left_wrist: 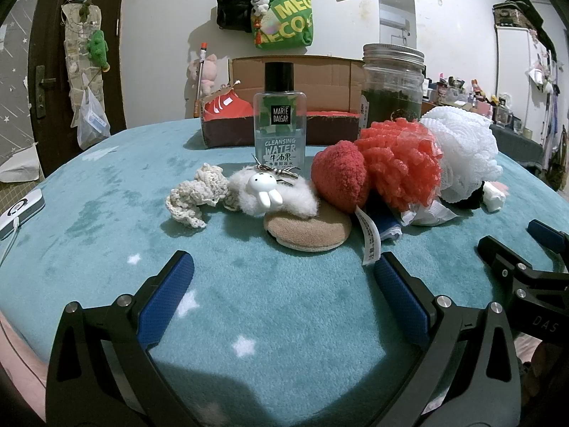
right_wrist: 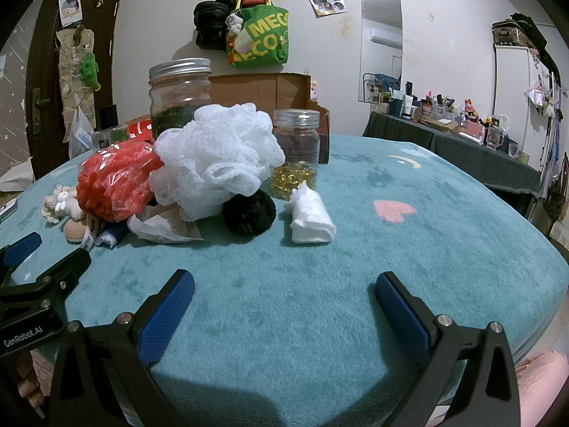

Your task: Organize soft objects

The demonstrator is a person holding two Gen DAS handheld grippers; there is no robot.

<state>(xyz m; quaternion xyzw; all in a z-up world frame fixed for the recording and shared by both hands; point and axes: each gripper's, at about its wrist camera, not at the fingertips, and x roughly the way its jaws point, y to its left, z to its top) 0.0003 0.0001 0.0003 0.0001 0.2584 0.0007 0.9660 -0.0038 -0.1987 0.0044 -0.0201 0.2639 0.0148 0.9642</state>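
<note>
Soft things lie in a row on the teal blanket [left_wrist: 106, 213]: a cream crochet scrunchie [left_wrist: 197, 194], a fluffy white clip with a bunny [left_wrist: 270, 192], a tan round puff [left_wrist: 307, 229], a dark red plush [left_wrist: 339, 174], a red mesh loofah [left_wrist: 400, 163], a white mesh loofah [right_wrist: 217, 160], a black pom [right_wrist: 249, 211] and a folded white cloth [right_wrist: 311, 219]. My left gripper [left_wrist: 284, 277] is open and empty, short of the puff. My right gripper [right_wrist: 284, 295] is open and empty, short of the black pom and cloth.
A cleansing water bottle [left_wrist: 280, 117], a large glass jar [left_wrist: 393, 83] and a small jar of gold capsules [right_wrist: 296, 153] stand behind the soft things. An open cardboard box [left_wrist: 284, 121] sits at the back. A white device [left_wrist: 19, 208] lies at the left edge.
</note>
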